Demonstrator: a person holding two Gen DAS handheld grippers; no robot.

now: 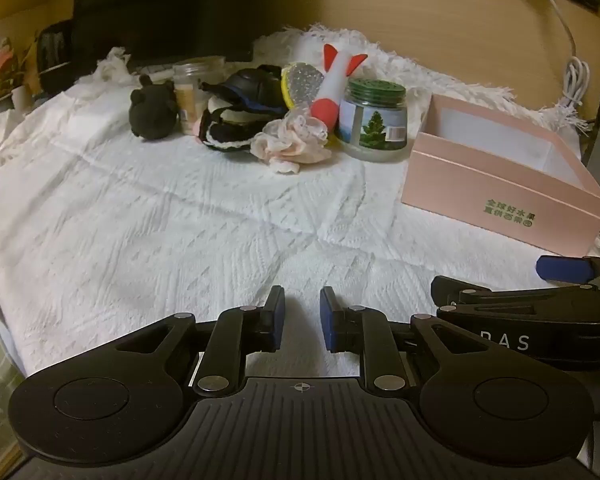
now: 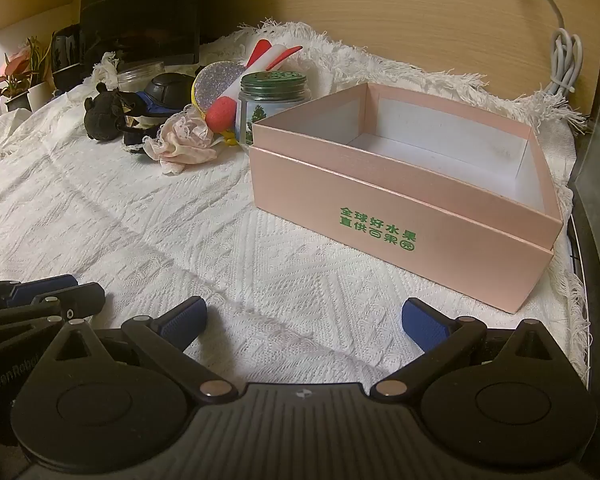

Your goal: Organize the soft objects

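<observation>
Both grippers hover low over the near edge of a white textured cloth [image 1: 148, 216] that covers the counter.

Left gripper [image 1: 302, 316]: blue pads close together with a narrow gap, nothing between them. In the right wrist view it shows only as black linkage and a blue pad at the far left edge.

Right gripper [image 2: 304, 320]: fingers spread wide, nothing between them. It sits just to the right of the left one, side by side.

Pink box [image 2: 404, 204]: open top, white inside, green printed characters on the near wall. It stands on the cloth at the right, ahead of the right gripper. Nothing visible inside it.

Soft items are bunched at the far side of the cloth, left of the box:
- black plush toy [image 1: 153, 114], leftmost
- black-and-white fabric bundle [image 1: 236, 120] with a dark rounded item on top, touching the toy's right side
- pale pink lacy cloth [image 1: 290, 142], crumpled, in front of the pile
- red-and-white rocket-shaped toy [image 1: 334, 84], leaning against the pile
- glittery slice-shaped piece [image 1: 300, 82] with a yellow edge, just left of the rocket

Hard items in the same cluster: a green-lidded jar [image 1: 374, 122] with a tree label, between the pile and the box; a clear jar [image 1: 192, 92] behind the plush toy.

A white cable [image 2: 564, 60] hangs against the wooden wall behind the box.
</observation>
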